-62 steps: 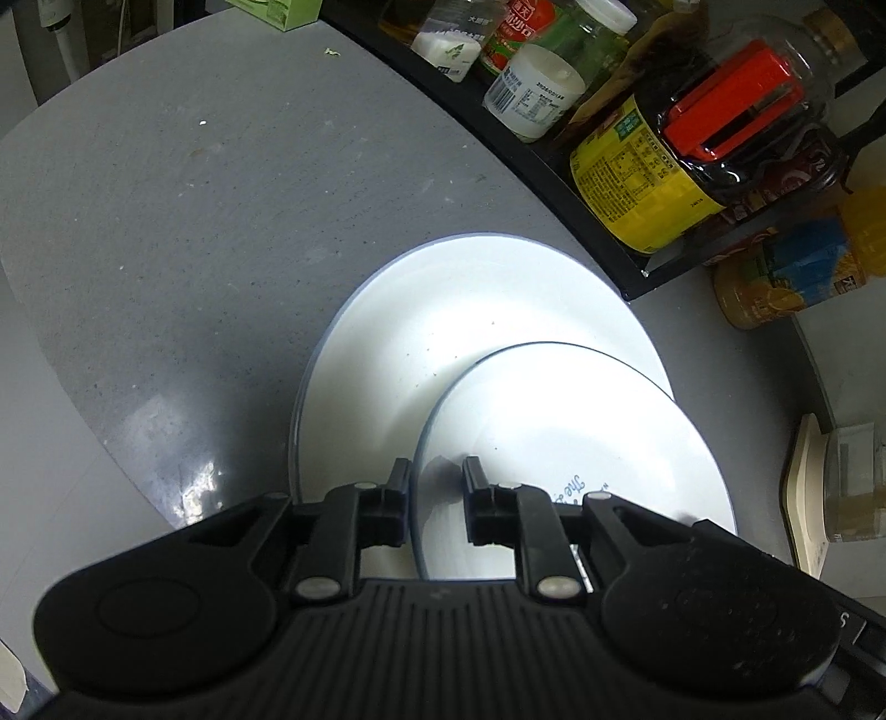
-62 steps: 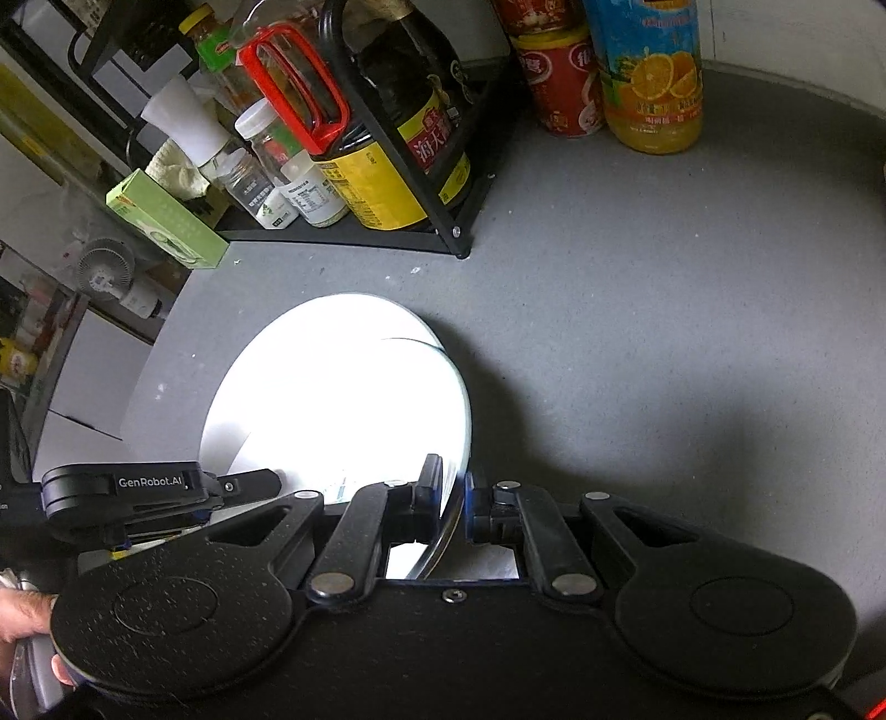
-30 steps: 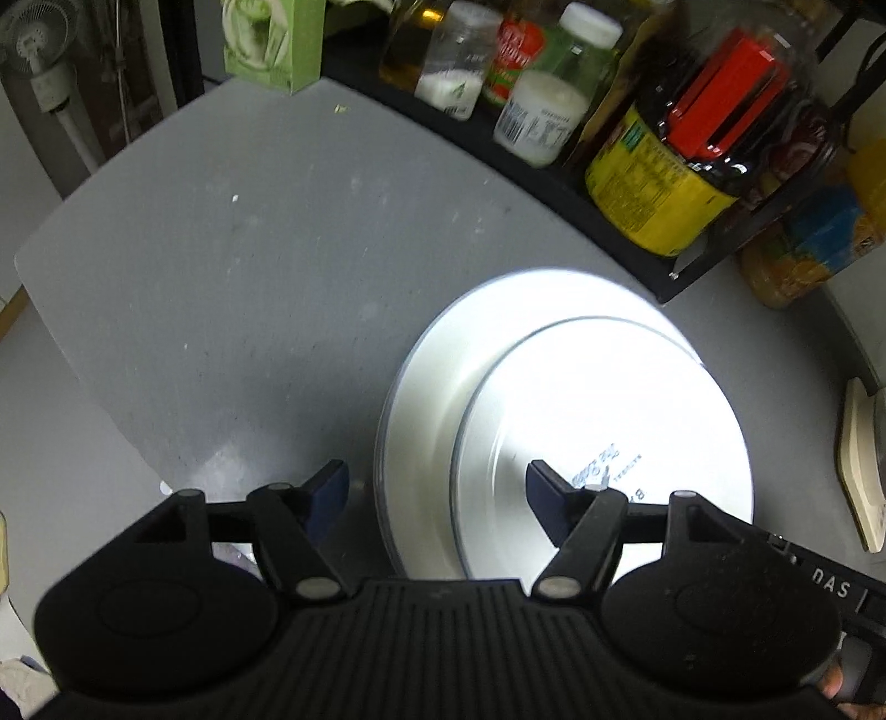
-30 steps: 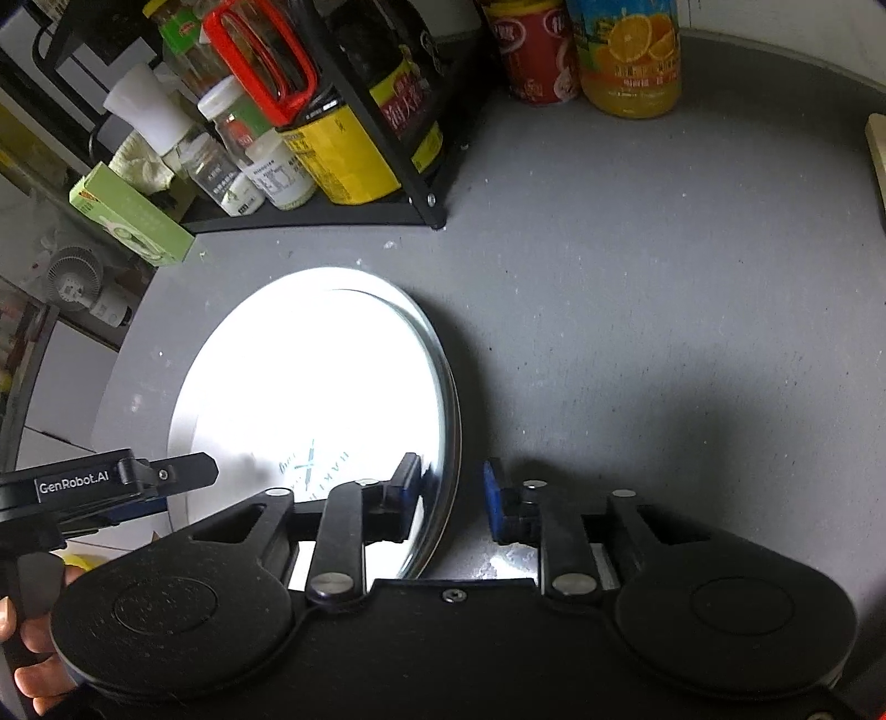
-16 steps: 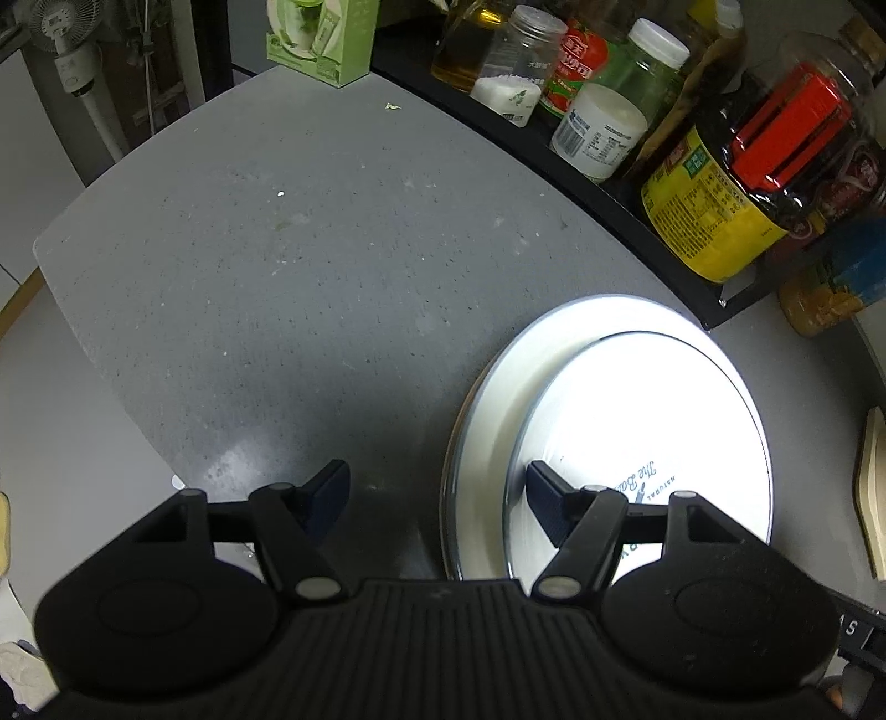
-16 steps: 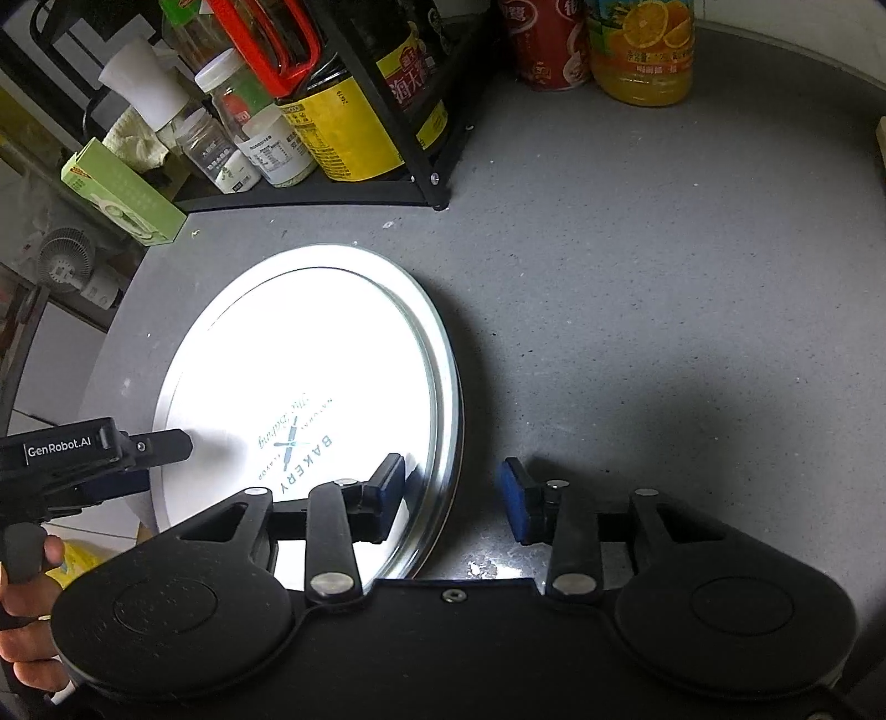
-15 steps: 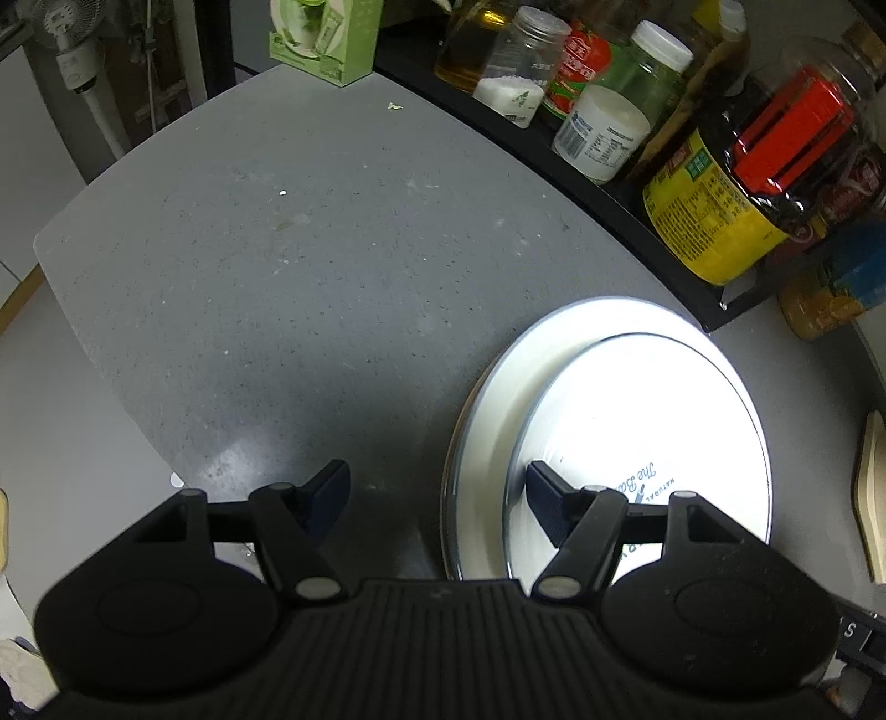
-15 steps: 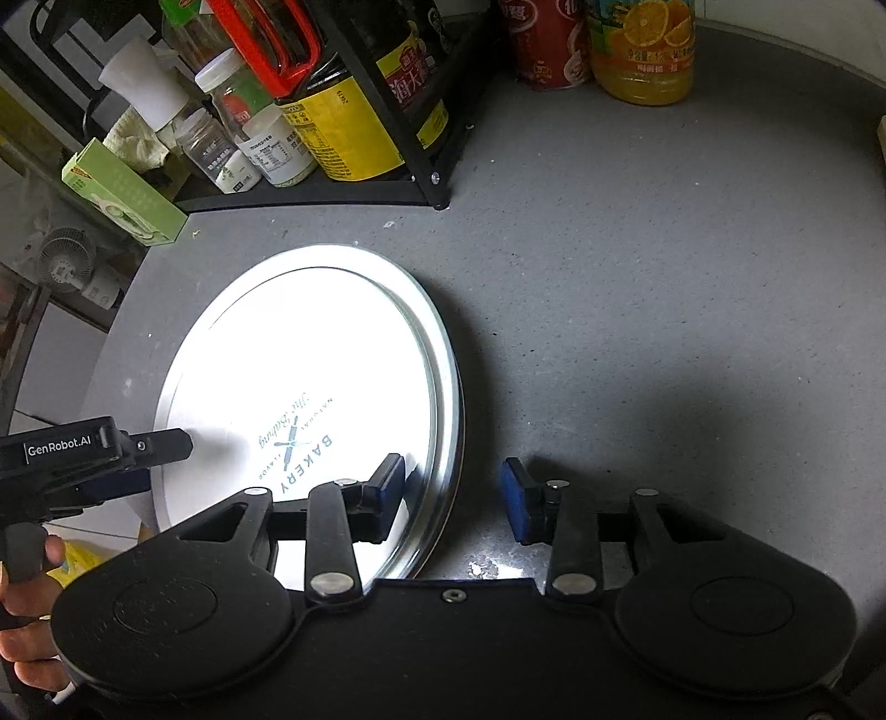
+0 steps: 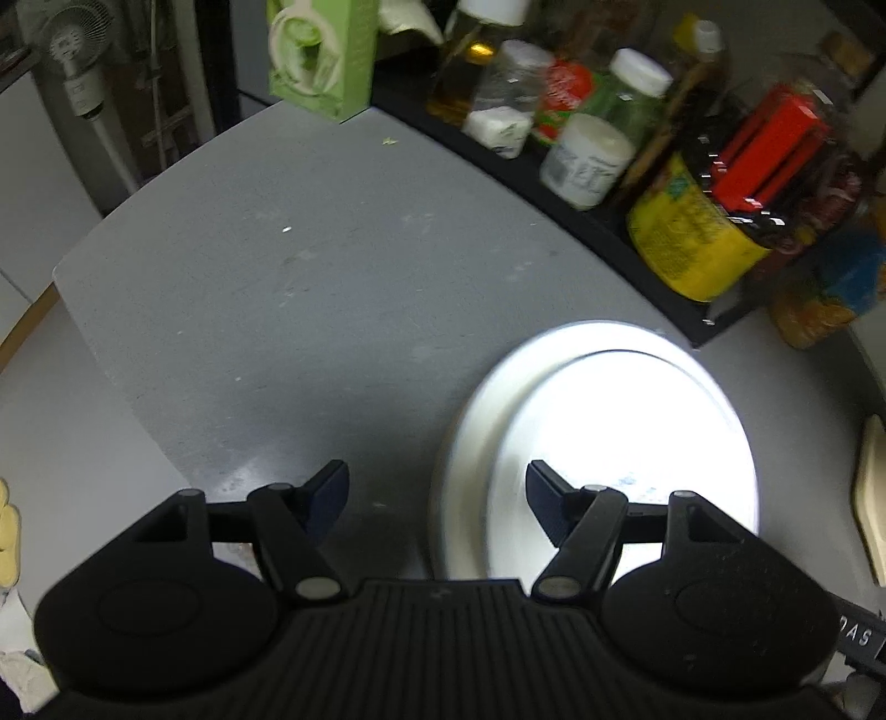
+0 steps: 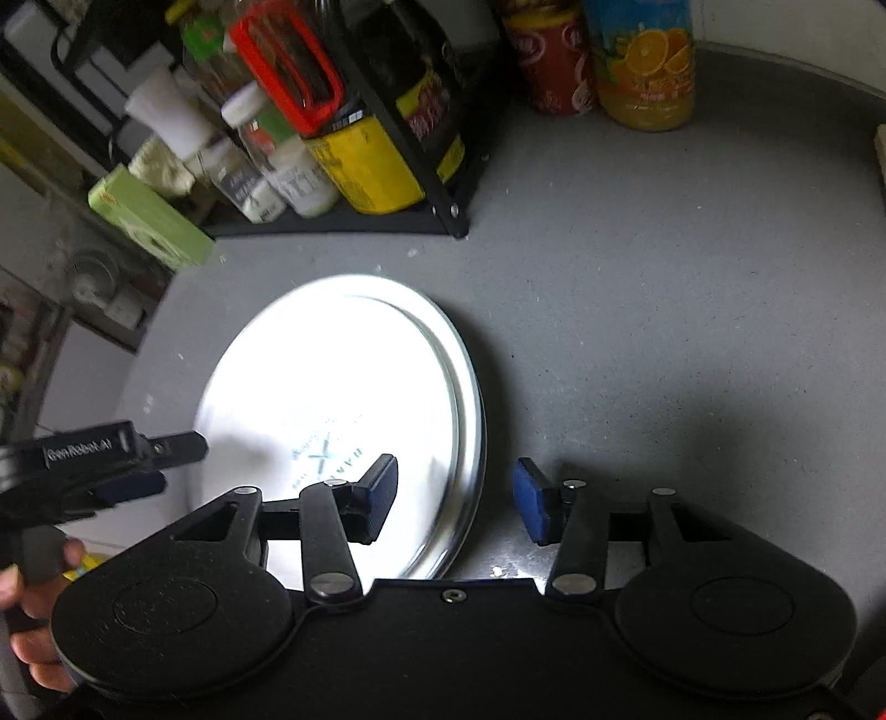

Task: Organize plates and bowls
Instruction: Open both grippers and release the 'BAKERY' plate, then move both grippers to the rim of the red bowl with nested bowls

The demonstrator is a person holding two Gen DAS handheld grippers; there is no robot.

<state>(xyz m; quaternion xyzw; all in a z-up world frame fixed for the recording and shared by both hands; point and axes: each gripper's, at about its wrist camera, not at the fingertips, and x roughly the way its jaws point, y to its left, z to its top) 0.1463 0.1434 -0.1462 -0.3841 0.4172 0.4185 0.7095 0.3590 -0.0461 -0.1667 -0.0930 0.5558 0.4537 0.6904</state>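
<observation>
Two white plates lie stacked on the grey counter (image 9: pixel 277 288). The smaller plate (image 9: pixel 626 432), with a printed logo (image 10: pixel 326 448), rests flat on the larger plate (image 9: pixel 462 443). My left gripper (image 9: pixel 437 493) stands open over the stack's left rim, one finger over the counter and the other over the small plate. My right gripper (image 10: pixel 457 495) straddles the right rim of the plates (image 10: pixel 475 421). Its jaws are opening and the pads (image 10: pixel 529 498) are clear of the rim. In the right wrist view the left gripper (image 10: pixel 160 465) shows at the left, held by a hand (image 10: pixel 33 637).
A black rack (image 10: pixel 443 205) along the back holds an oil jug with a red handle (image 9: pixel 764 149), jars and bottles. A green box (image 9: pixel 321 50) stands at its left end. A juice bottle (image 10: pixel 645 61) and a red can (image 10: pixel 554 55) stand at the back right.
Both grippers have let go of the small plate, which now lies flat on the larger one. The left gripper has shifted left off the stack. The right jaws have spread wider.
</observation>
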